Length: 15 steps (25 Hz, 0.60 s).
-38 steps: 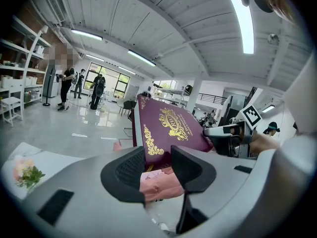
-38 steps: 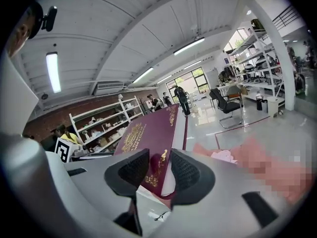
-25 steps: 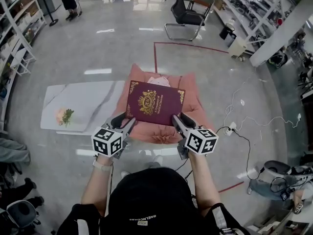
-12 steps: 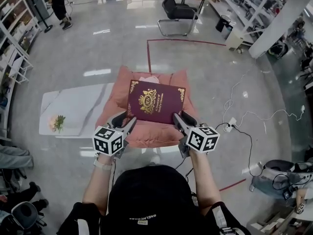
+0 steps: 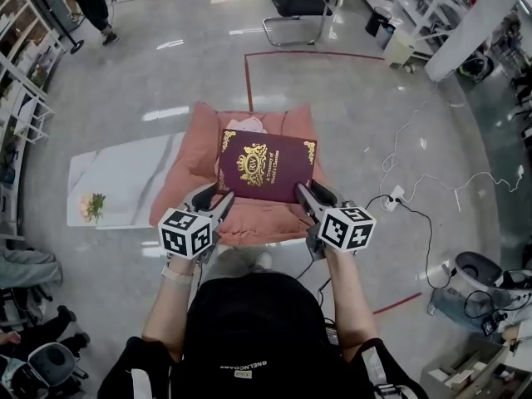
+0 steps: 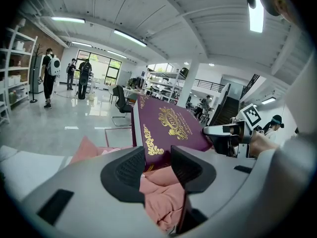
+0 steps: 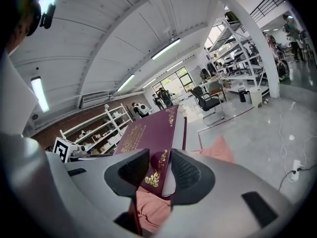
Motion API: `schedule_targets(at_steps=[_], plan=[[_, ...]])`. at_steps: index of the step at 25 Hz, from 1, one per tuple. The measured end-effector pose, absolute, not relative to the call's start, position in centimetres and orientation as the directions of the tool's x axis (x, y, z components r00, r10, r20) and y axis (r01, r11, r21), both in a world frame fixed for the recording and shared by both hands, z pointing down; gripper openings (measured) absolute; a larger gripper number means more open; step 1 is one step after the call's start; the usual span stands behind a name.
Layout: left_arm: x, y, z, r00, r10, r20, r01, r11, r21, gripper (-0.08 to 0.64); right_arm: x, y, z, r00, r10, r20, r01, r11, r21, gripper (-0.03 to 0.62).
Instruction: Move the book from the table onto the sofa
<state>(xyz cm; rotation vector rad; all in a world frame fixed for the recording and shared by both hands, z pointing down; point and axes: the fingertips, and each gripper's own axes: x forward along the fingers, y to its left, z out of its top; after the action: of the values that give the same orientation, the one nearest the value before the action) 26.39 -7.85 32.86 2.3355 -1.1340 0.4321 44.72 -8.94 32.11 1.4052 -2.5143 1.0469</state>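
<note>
Both grippers are clamped on the book. The left gripper pinches the near left corner of the maroon cover, and the right gripper pinches the near right corner. In the left gripper view, the jaws of the left gripper stand part-way apart. Their ribbed pads press on either face of the book, whose gilt crest and corner scrollwork rise just beyond the tips. In the right gripper view, the right gripper grips in the same manner, its jaws held moderately wide by the thickness of the book. Here the volume is seen nearly edge-on, with the pale page block showing against the right-hand pad. The book lies ahead of both pairs of jaws, carried over the pink sofa, and we cannot tell whether its far edge touches the cushion. Only the head view shows the white marbled table, which lies outward of the left jaws, beside the sofa and clear of the book. It also shows an office chair far beyond the tips. The left gripper view alone shows pink fabric directly beneath the jaws, and people standing far off to the left. The right gripper view alone shows shelving beyond the book.
</note>
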Motion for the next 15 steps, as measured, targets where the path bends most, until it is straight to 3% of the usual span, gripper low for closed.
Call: schedule_targets(at_steps=[15], plan=[[27.1,-9.6,36.5,0.610,-0.583,0.537,-0.788,-0.518,0.332,0.169,45.3,-10.4,35.7,-0.564,-0.694,0.447,-0.795,0.308,-0.523,0.158]])
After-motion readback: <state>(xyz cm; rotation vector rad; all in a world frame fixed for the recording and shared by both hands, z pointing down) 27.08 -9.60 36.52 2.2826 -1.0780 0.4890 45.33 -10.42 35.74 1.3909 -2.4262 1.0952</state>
